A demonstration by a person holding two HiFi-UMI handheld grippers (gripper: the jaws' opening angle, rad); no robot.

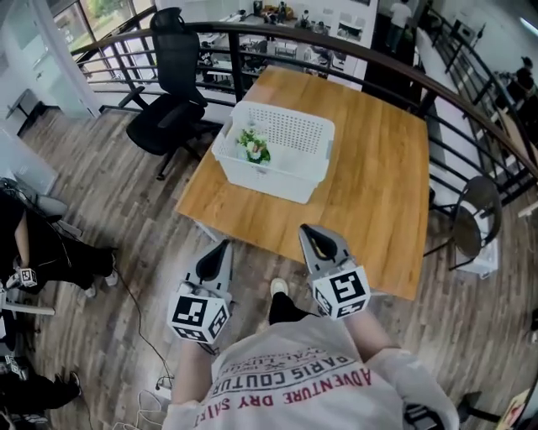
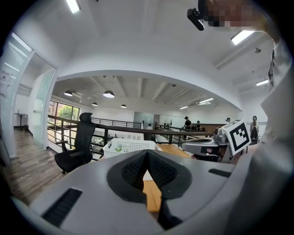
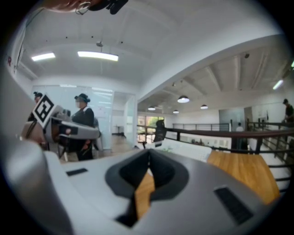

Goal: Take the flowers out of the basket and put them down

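Right hand-held gripper [image 1: 312,234] hangs well short of flowers [image 1: 252,145]

It looks like an open-plan office on an upper level, with a black swivel chair [image 1: 171,92], a wooden table [image 1: 378,168], a curved railing [image 1: 336,46], plank floor [image 1: 101,185], ceiling lamps [image 2: 109,94] and cluttered desks [image 1: 286,17] beyond.

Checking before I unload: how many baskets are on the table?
1: the white basket stands on the table's far-left part, with flowers inside. The tabletop is in full view, so none is hidden.
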